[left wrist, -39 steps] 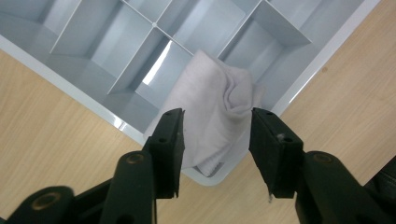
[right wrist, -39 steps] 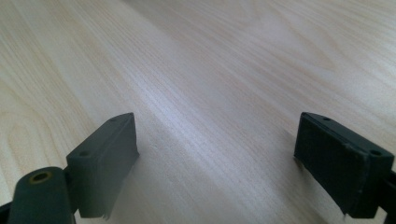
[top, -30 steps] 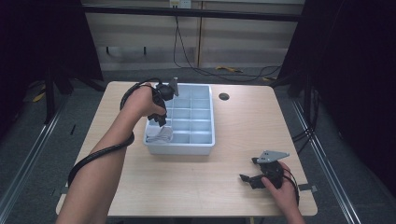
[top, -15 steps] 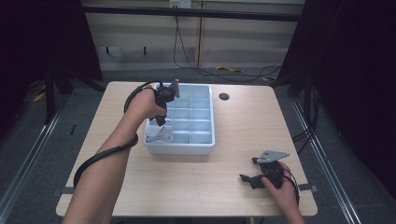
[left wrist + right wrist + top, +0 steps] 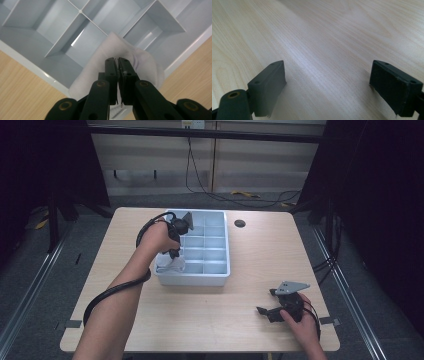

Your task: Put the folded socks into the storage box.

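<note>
High view: left gripper point(image 5: 172, 251) works a white cloth point(image 5: 170, 266) in the tray's near-left cell.

Over the last second the hand has crept slightly away from the tray's point(image 5: 220, 279) 7 o'clock corner, jaws still clenched on the cloth point(image 5: 140, 62), so I'd judge a wiping or lifting stroke underway. At 5 o'clock the right gripper point(image 5: 272, 310) rests on the table point(image 5: 210, 320), spread wide and empty.

One compartment tray point(image 5: 218, 276), one white cloth point(image 5: 146, 63), two grippers point(image 5: 173, 254) point(image 5: 267, 313)
</note>
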A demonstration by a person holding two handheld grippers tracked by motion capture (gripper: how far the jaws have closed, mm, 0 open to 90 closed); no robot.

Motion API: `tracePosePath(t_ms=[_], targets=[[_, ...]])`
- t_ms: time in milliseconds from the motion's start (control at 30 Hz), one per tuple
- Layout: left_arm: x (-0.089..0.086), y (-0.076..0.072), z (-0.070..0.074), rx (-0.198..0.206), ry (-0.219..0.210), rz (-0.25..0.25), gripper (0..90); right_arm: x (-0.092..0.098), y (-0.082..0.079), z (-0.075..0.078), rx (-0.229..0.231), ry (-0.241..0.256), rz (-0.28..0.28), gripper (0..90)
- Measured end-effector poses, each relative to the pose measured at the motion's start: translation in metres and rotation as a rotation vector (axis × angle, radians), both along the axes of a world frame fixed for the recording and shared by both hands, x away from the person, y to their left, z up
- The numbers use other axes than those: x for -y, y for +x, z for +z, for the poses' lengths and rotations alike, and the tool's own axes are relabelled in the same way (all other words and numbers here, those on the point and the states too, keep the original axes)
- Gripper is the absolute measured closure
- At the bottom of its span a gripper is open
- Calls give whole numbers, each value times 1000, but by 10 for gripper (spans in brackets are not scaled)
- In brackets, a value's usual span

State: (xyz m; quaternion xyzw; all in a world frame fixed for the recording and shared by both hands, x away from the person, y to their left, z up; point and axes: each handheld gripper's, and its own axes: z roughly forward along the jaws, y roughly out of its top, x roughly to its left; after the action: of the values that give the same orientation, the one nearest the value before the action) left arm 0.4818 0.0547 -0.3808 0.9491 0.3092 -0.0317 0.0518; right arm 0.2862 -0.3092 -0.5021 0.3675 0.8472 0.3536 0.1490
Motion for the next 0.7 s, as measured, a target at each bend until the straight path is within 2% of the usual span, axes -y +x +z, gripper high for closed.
tracePosePath(t_ms=[133, 367, 533, 700], targets=[[-1, -1, -9, -16, 10, -4, 864, 0, 0, 0, 1, 0, 2, 124], [-2, -4, -14, -2, -2, -6, 864, 0, 0, 0, 1, 0, 1, 124], [-3, -7, -18, -12, 9, -11, 876, 0, 0, 0, 1, 0, 1, 124], [-2, -11, -20, 6, 12, -17, 884, 0, 0, 0, 2, 1, 3, 124]])
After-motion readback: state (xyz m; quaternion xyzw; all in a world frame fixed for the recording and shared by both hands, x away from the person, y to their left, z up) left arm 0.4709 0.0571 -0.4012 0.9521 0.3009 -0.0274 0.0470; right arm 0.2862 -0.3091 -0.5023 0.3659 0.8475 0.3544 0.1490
